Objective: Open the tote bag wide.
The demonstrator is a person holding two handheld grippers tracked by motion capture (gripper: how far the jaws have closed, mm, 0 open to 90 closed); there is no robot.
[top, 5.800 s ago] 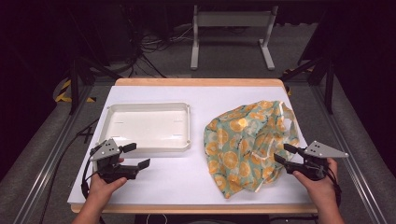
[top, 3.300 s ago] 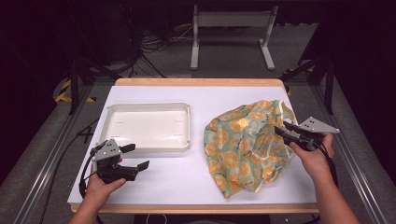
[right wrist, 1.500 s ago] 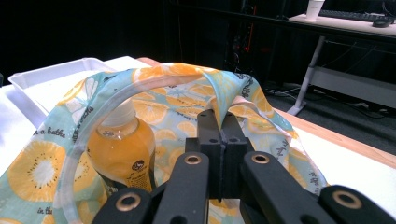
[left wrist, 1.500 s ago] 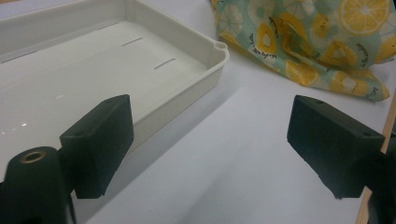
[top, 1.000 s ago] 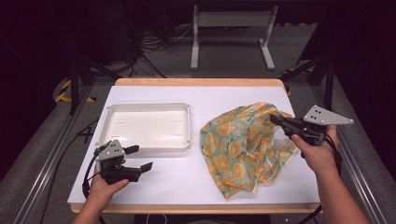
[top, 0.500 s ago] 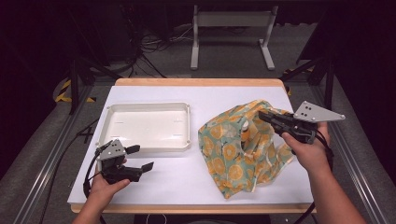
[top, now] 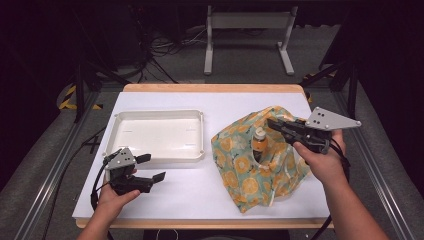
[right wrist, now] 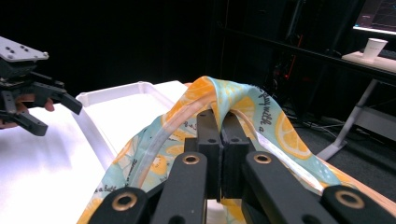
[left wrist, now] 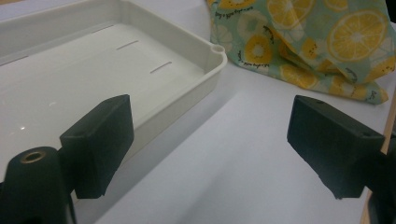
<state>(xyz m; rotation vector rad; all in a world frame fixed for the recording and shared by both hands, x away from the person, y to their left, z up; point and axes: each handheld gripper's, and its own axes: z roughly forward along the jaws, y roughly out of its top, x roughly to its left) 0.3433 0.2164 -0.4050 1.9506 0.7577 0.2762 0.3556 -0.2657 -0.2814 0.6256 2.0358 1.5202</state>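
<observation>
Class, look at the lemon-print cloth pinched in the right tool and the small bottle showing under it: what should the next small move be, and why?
Probably lift the cloth a little further and draw it off the bottle. The right tool is shut on an edge of the lemon-print cloth, raised into a peak, and the small orange bottle is partly uncovered, with cloth bunched around its base. The left tool waits open beside the white tray.

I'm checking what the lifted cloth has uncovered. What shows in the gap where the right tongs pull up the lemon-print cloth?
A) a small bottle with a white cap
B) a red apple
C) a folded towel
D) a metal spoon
A: in the high view, a small bottle with a white cap stands in the opening of the lemon-print cloth, just left of the right tongs, which are shut on the cloth's edge.
</observation>
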